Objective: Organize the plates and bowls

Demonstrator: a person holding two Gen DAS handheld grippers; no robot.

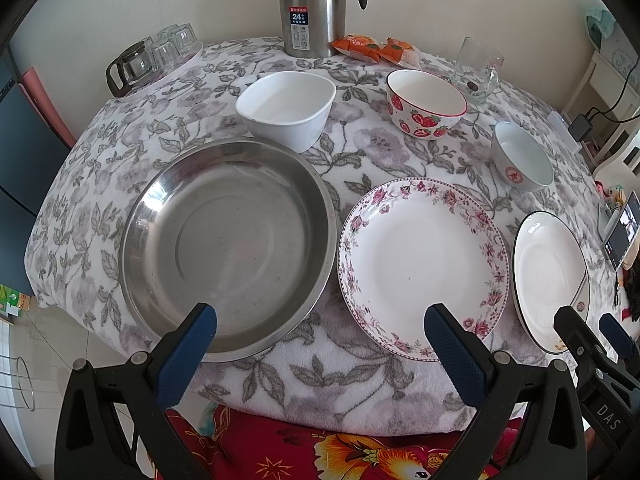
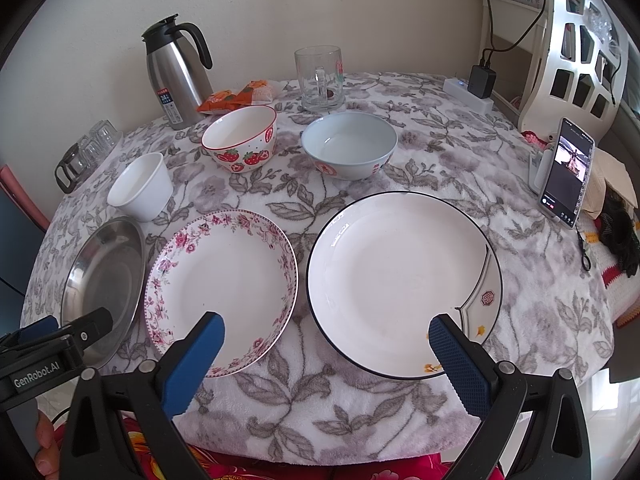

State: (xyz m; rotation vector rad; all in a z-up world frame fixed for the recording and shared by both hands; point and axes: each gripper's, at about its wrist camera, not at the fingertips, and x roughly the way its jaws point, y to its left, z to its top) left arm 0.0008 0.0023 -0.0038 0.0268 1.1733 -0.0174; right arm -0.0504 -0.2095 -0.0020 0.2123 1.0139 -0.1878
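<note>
I hold both hand-held grippers spread and empty at the frame bottoms: the left hand-held gripper [image 1: 320, 318] over the steel plate [image 1: 228, 248] and floral plate [image 1: 420, 264], the right hand-held gripper [image 2: 326, 328] before the black-rimmed plate [image 2: 400, 280]. The white bowl [image 1: 286, 108], strawberry bowl [image 1: 426, 104] and pale blue bowl [image 2: 350, 146] stand behind them on the table [image 2: 320, 408].

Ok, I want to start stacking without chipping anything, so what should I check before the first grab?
1. Left tongs open and holding nothing: ok.
2. Right tongs open and holding nothing: ok.
3. Steel pan, floral plate, black-rimmed plate lie flat, nothing on them: ok.
4. White bowl, strawberry bowl, pale blue bowl upright and apart: ok.
5. Plate rims liftable off the soft cloth: cannot tell.
</note>
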